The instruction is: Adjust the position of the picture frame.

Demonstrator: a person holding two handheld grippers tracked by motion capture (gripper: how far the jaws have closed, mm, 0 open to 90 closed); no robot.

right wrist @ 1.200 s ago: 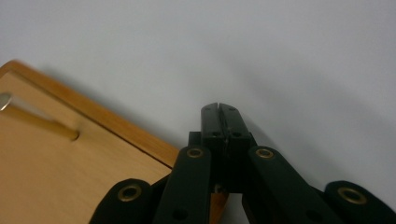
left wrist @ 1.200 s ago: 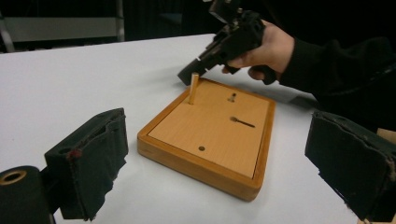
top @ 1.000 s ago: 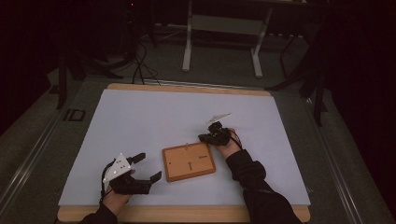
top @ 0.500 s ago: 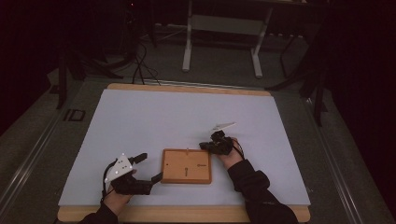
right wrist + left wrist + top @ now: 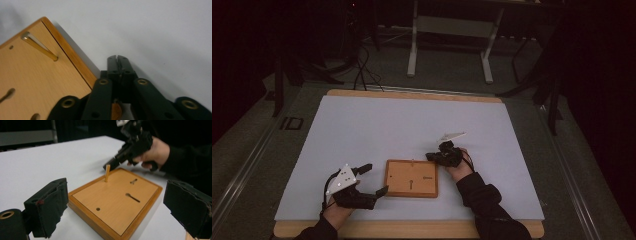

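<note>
Both matte black two-jaw grippers, left and right, carried grey three-cornered plates; brass-coloured rivets studded the right's linkage, and dark long sleeves covered the person's forearms.

My high view looks down and forward on the white table from above the near edge, quite far. My left gripper view sits low, near the table surface, facing the wooden board at close range. My right gripper view looks down very near on the board's corner, lower left of frame. All three share this board.
</note>
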